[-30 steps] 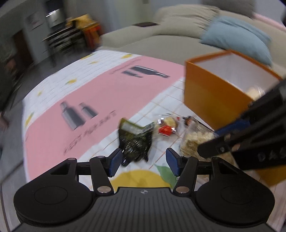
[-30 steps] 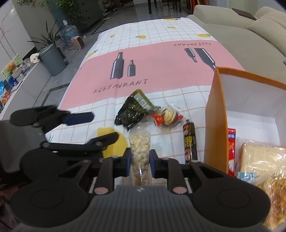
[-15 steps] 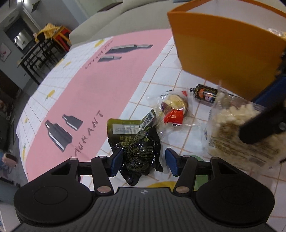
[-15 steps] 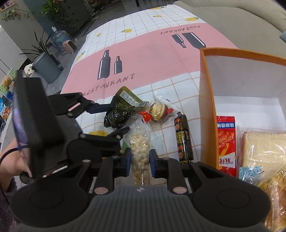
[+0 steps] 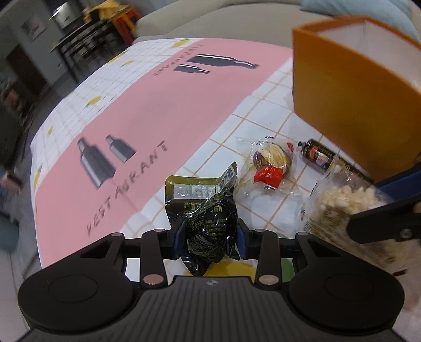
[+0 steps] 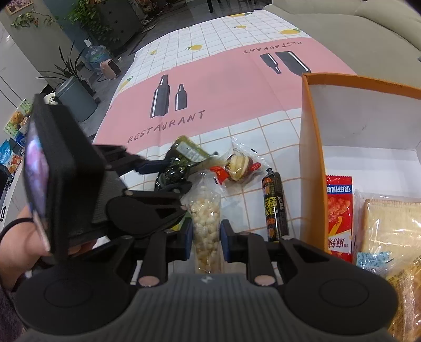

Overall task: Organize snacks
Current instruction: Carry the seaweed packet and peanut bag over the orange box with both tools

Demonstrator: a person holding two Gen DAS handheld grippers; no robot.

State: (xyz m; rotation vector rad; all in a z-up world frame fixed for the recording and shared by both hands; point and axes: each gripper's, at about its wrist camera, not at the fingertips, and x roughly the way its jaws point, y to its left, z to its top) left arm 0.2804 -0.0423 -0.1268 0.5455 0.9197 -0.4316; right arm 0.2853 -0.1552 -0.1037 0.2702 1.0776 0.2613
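Note:
My left gripper [image 5: 210,240] is shut on a crumpled dark green snack pouch [image 5: 208,210], seen in the right wrist view too [image 6: 181,163]. My right gripper [image 6: 205,238] is shut on a clear bag of popcorn [image 6: 205,223], which shows at the right of the left wrist view [image 5: 344,210]. A clear-wrapped pastry with a red tab [image 6: 238,167] and a black sausage stick [image 6: 273,207] lie on the tablecloth beside the orange box [image 6: 310,163]. The box holds a red packet [image 6: 339,213] and clear bags of crackers [image 6: 389,226].
The table carries a pink and white checked cloth [image 6: 223,86] with bottle prints. A grey sofa [image 6: 368,23] runs along the far side. A bin and plants [image 6: 73,92] stand on the floor to the left.
My left gripper has moved forward over the green pouch and shut on it. My right gripper keeps hold of the popcorn bag and has shifted slightly.

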